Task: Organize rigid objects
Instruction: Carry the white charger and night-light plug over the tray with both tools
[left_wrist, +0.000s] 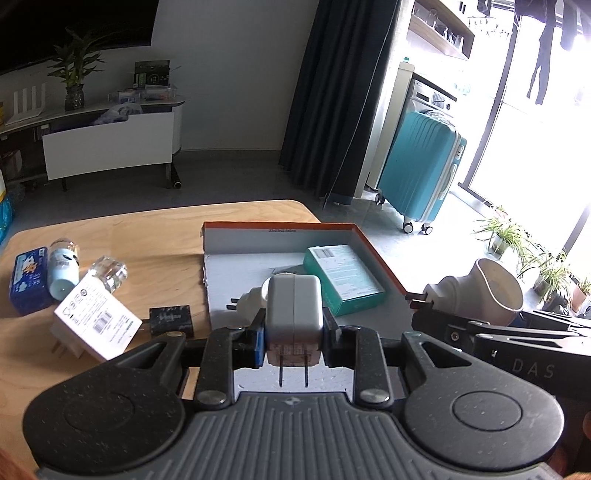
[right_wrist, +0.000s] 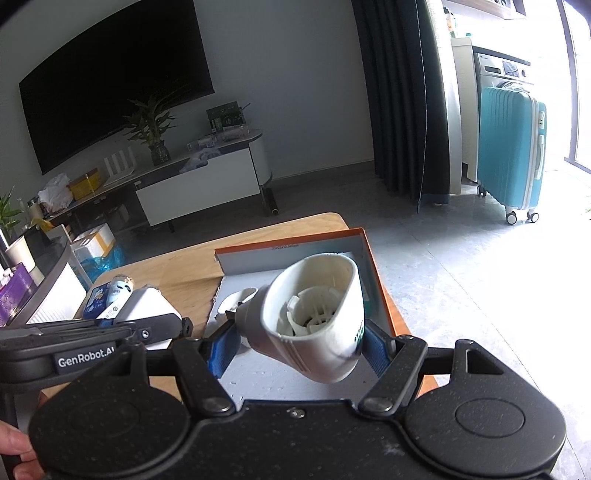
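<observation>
Two rigid pieces hang over the orange-rimmed box (left_wrist: 373, 254): the left tool (left_wrist: 293, 341) clamps a grey charger (left_wrist: 293, 310) by its flat sides, the right tool (right_wrist: 295, 345) grips a white hair-dryer body (right_wrist: 314, 314). Both look light, stiff, probably slippery plastic.

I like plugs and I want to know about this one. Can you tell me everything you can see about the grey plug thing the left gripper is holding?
The grey charger is a small, smooth, plastic-looking block with rounded corners and a seam down its middle. Two thin metal prongs stick out of its lower end, toward the camera. The left gripper is shut on it, pads pressing both sides, holding it above the tray, which is orange outside and white inside. Only the pads touch it.
</observation>
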